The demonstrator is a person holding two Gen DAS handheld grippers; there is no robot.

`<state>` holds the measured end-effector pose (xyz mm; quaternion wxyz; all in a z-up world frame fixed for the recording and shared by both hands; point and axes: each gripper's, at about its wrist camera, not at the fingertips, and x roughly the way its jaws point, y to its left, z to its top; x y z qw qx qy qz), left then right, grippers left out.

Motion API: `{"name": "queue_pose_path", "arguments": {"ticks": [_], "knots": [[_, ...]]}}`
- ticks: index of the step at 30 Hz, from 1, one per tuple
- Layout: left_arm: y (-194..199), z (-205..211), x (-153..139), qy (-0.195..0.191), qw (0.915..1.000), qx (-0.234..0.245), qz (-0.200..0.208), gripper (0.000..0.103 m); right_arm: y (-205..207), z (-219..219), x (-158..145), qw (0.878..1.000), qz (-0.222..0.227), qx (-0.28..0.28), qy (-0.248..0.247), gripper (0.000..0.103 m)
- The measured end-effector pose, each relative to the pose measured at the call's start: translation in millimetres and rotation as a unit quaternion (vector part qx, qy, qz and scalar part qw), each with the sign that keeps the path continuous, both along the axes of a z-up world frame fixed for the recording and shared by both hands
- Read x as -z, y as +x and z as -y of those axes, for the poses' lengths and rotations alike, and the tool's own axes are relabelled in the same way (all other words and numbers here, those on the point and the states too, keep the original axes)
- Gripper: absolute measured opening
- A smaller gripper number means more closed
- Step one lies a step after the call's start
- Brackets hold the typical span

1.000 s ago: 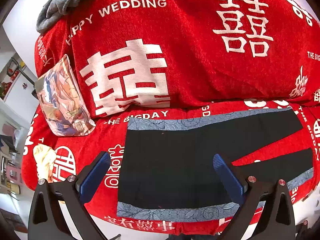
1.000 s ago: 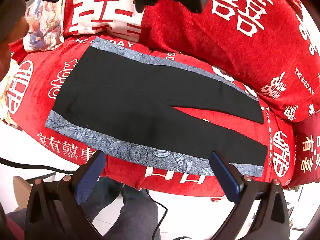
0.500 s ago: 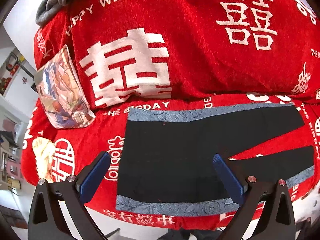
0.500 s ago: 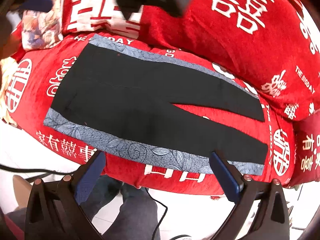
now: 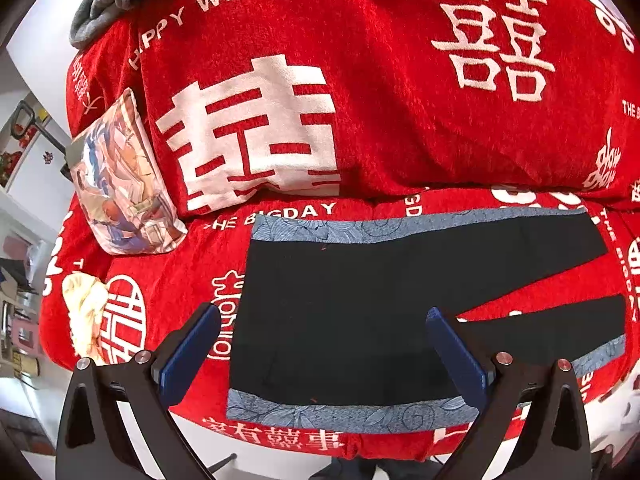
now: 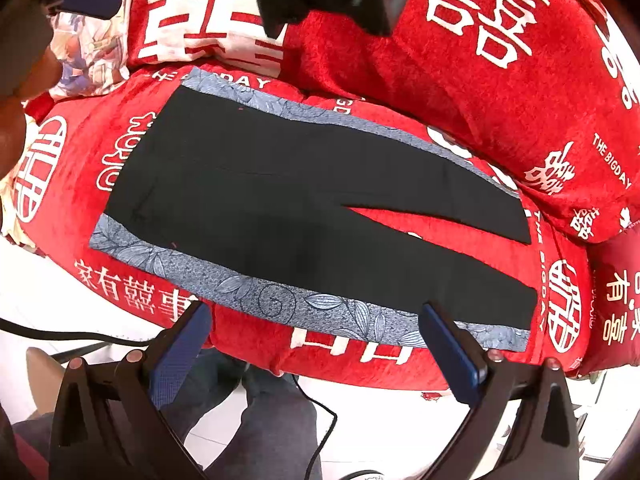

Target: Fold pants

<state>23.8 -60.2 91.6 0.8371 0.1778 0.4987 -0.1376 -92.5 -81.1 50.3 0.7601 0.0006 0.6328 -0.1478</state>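
left claw [image 5: 322, 344] lower, nearer pants [image 5: 360, 300]

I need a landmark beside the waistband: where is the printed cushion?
In the left wrist view the cushion leans against the red backrest at the left, beyond the waistband end of the pants.

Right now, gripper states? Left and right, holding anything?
Left gripper: open, holding nothing, poised over the waist end of the pants.
Right gripper: open, holding nothing, near the front edge of the pants.
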Motion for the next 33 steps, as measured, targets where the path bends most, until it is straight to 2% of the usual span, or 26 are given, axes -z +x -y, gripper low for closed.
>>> {"name": "queue_pose_path", "arguments": {"ticks": [3,5,8,12,16,19,22,24,28,33], "knots": [[4.3,-5.2,1.6,-0.021,0.9996,0.004,-0.019,0.103,-2.9,11.1,5.6,0.999,0.002,0.024,0.046,0.103],[6.9,-8.4,5.3,-0.029,0.9992,0.011,-0.025,0.103,-8.7,31.9,13.6,0.993,0.010,0.065,0.098,0.103],[9.8,-7.6,23.0,-0.038,0.9984,0.028,-0.033,0.103,-19.0,76.2,30.6,0.983,0.036,0.124,0.133,0.103],[0.5,4.9,68.5,-0.023,0.9967,0.049,-0.061,0.103,-24.1,148.3,73.8,0.973,0.069,0.194,0.102,0.103],[-17.0,22.9,123.1,-0.008,0.9937,0.065,-0.091,0.103,-12.6,222.4,136.4,0.964,0.090,0.237,0.080,0.103],[-24.5,39.2,156.7,0.001,0.9927,0.065,-0.102,0.103,5.6,261.8,176.0,0.964,0.115,0.235,0.051,0.103],[-27.6,59.8,186.5,0.018,0.9917,0.066,-0.108,0.103,19.8,282.2,208.7,0.964,0.133,0.228,0.032,0.103],[-25.2,72.8,202.2,0.025,0.9910,0.058,-0.118,0.103,18.7,279.6,211.4,0.960,0.195,0.200,-0.006,0.103],[-20.0,91.4,213.9,0.034,0.9902,0.043,-0.129,0.103,18.4,278.4,213.5,0.959,0.200,0.199,-0.005,0.103],[-16.6,110.4,210.8,0.038,0.9908,0.055,-0.118,0.103,17.3,279.8,212.7,0.959,0.203,0.199,-0.004,0.103]]}}
